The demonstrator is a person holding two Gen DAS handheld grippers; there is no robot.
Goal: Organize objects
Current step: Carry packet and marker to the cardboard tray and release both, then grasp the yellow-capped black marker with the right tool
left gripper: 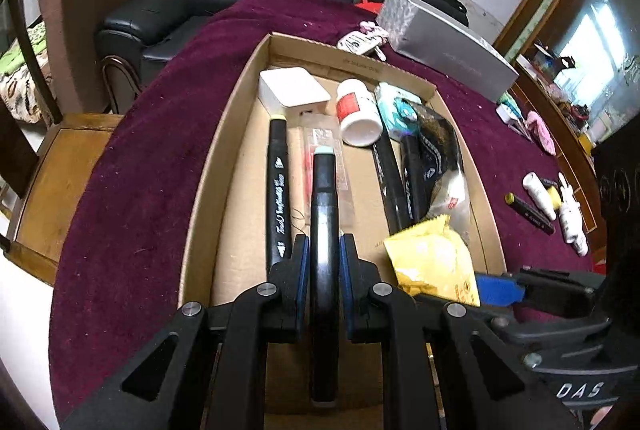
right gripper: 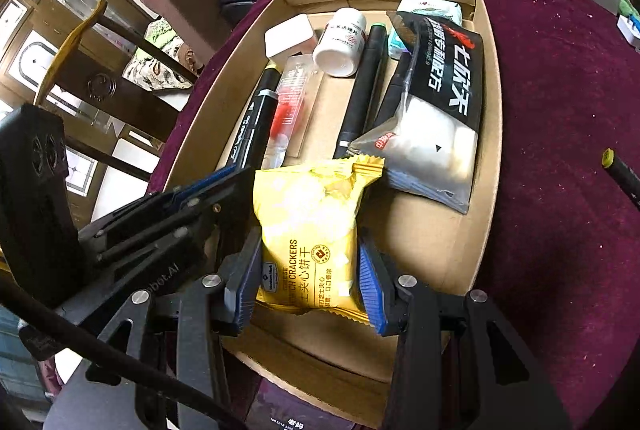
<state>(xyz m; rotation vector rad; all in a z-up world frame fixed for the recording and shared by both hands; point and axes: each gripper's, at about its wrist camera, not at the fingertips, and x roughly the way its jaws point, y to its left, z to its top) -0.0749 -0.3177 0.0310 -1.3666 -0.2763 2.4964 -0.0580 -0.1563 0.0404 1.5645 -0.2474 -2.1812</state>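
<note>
Marker (left gripper: 325, 230) lies lengthwise along the left hand-held gripper (left gripper: 324, 270), clamped over the cardboard box (left gripper: 208, 166), while the right hand-held gripper (right gripper: 308, 282) pinches the cracker packet (right gripper: 308, 230).

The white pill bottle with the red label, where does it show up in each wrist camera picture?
Left wrist view: the white pill bottle lies upper centre, at the far end of the cardboard box, right of the white case.
Right wrist view: the bottle lies upper centre, again right of the white case.
Shared landmark: the yellow cracker packet, lower right in the left view.
</note>
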